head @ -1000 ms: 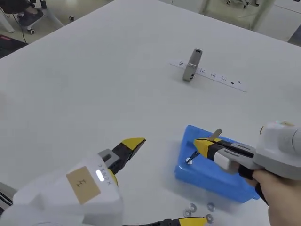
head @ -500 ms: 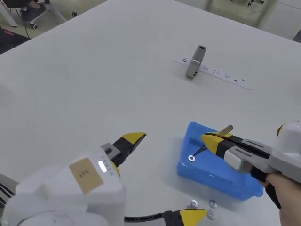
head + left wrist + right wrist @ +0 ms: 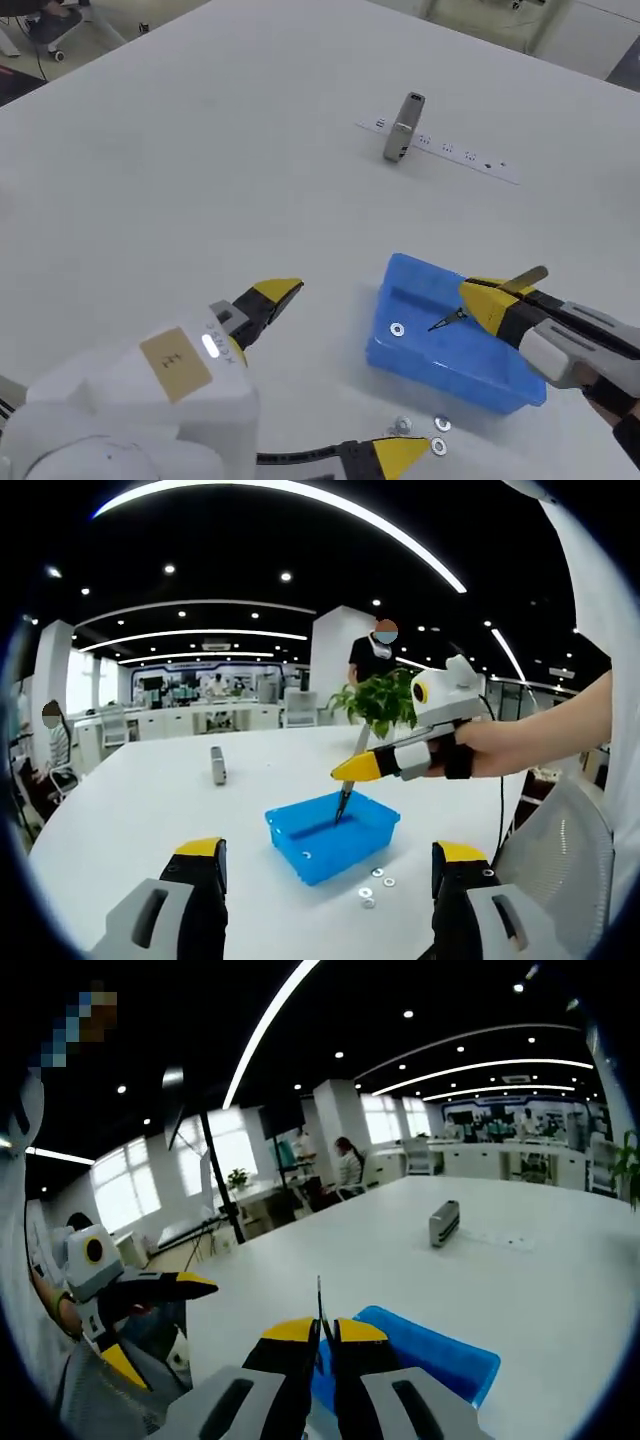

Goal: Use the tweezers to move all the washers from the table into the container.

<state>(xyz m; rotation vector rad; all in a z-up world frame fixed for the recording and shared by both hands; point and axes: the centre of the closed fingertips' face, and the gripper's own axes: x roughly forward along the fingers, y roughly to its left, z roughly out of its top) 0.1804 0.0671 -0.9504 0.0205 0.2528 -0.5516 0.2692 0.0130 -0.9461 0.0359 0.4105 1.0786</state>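
**Washer released into container**

The jaws of the right gripper (image 3: pixel 478 298) are closed on the tweezers (image 3: pixel 447 320). The tweezer tips stand clear of a washer (image 3: pixel 397 329) that lies flat on the floor of the container (image 3: pixel 440 375), near its left end. One second ago this washer sat at the tips. Half a second ago it already lay on the floor, with the tips drawing away. Judgement: this transfer is complete.

The jaws of the left gripper (image 3: pixel 342 371) are wide open and hold nothing, over the bench (image 3: pixel 200 150) left of the container.

Three loose washers (image 3: pixel 441 424) lie on the bench just beside the container's near wall. Judgement: the task is partly done. The next cycle calls for carrying the tweezers over the near wall to these. Thin, flat washers may slip from the tips.
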